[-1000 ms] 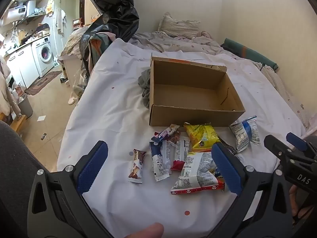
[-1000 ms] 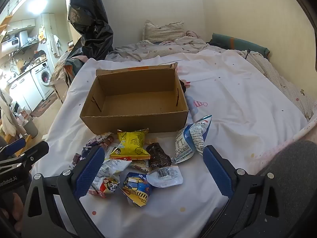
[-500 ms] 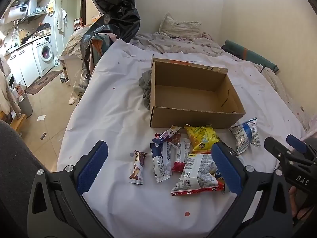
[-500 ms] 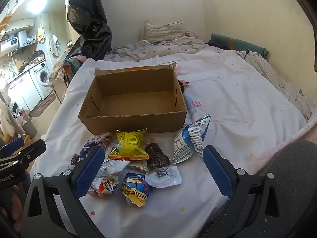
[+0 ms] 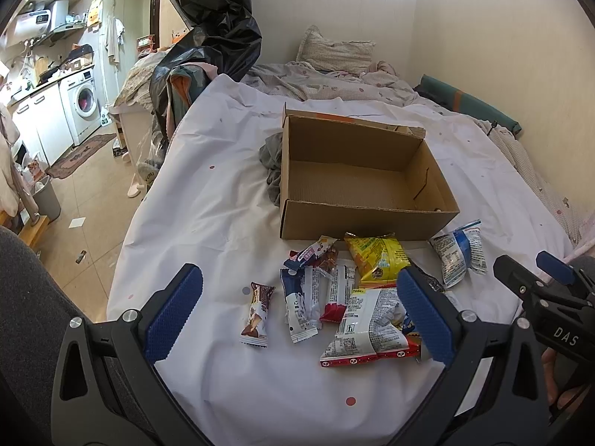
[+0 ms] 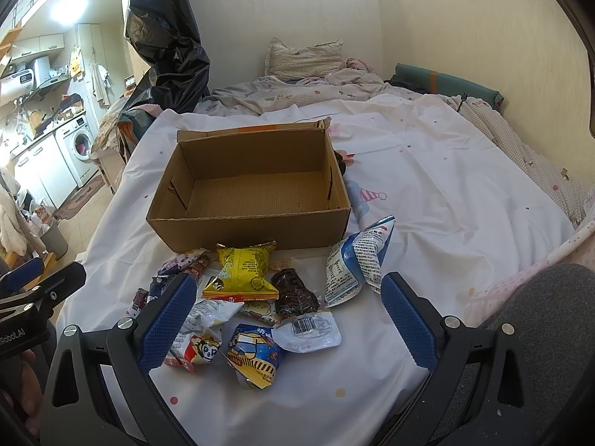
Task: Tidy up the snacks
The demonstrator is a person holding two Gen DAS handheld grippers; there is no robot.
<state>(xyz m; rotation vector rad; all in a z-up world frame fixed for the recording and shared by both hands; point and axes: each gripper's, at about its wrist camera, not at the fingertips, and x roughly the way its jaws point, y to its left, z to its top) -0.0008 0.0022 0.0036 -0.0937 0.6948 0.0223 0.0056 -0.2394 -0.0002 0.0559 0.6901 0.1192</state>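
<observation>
An empty open cardboard box (image 5: 357,182) (image 6: 253,189) stands on the white bed sheet. Several snack packets lie in a loose pile in front of it: a yellow bag (image 5: 375,256) (image 6: 243,269), a blue-and-white bag (image 5: 459,252) (image 6: 355,260), a brown bar (image 5: 256,312), a dark brown packet (image 6: 293,291) and a cartoon packet (image 6: 253,353). My left gripper (image 5: 297,316) is open and empty, hovering over the near side of the pile. My right gripper (image 6: 286,323) is open and empty above the pile's near side.
A grey cloth (image 5: 271,163) lies against the box's left side. A black plastic bag (image 5: 215,18) hangs at the bed's far left. A pillow (image 5: 334,50) and rumpled bedding lie at the head. The bed's left edge drops to the floor and a washing machine (image 5: 83,104).
Both grippers have eased slightly forward and up; the box and snacks sit a little lower in view. Nothing was grasped or moved.
</observation>
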